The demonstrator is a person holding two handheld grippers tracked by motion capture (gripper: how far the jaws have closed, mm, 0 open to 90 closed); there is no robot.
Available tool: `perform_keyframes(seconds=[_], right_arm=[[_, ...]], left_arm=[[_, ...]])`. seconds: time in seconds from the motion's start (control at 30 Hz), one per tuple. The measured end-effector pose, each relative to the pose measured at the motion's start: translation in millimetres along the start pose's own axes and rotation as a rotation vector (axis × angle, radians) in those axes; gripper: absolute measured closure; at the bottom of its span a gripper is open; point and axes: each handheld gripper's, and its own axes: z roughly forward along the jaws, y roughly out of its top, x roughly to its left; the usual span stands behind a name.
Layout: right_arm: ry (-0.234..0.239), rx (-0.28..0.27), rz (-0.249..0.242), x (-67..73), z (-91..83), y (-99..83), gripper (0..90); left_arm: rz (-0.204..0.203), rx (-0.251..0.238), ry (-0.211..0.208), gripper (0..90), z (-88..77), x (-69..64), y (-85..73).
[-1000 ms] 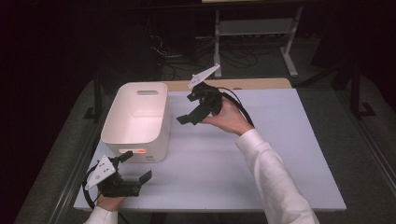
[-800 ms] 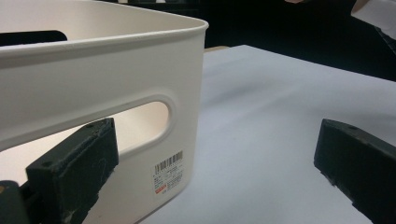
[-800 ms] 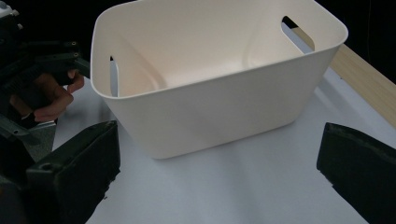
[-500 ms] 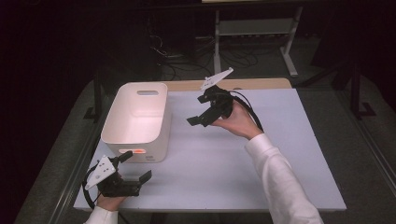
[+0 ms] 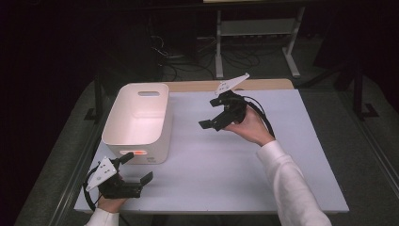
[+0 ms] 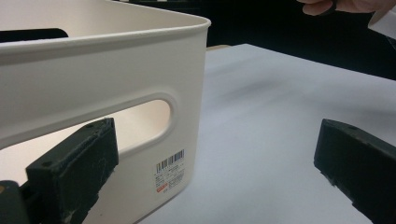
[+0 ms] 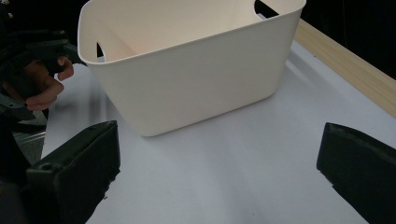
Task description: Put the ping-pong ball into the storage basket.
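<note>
Where the white table point(image 5: 301, 155) meets its near left corner, we see the left gripper point(image 5: 137, 169) held low in the person's left hand point(image 5: 109, 202), its jaws spread wide apart with nothing between them, pointing toward the near end of a white plastic bin point(image 5: 139, 123). The bin stands upright on the left half of the table, its long sides running away from the person, and we see a slot handle cut into each short end; the inside looks bare as far as we can see into it. From the left gripper view, we look along the two black jaws at the bin's near end wall point(image 6: 93, 84), close in front, with the handle slot and a small barcode label point(image 6: 170, 170) below it near the bin's corner. The right gripper point(image 5: 211, 115) is raised above the middle of the table in the right hand point(image 5: 249, 127), well apart from the bin and turned toward it, its jaws likewise wide open and empty, the grey three-cornered plate point(image 5: 231, 84) standing up on top. In the right gripper view, we see the bin's long side point(image 7: 196, 79) ahead between the parted jaws, and the left hand with its gripper farther off at the picture's left edge. A strip of bare wood point(image 5: 263, 84) shows along the table's far edge.
</note>
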Motion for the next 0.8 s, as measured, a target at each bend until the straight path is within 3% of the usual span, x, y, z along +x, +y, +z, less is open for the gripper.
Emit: perform_keyframes(seconds=[0.2, 0.8], right_arm=[[-0.002, -0.008, 0.005, -0.8, -7.2, -10.7, 0.0], [-0.014, -0.061, 0.033, -1.8, -30.4, -45.0, 0.0]], left_arm=[[0.021, 0.023, 0.004, 0.0, -1.3, 1.3, 0.4], [0.015, 0.018, 0.008, 0.0, -0.5, 0.3, 0.2]])
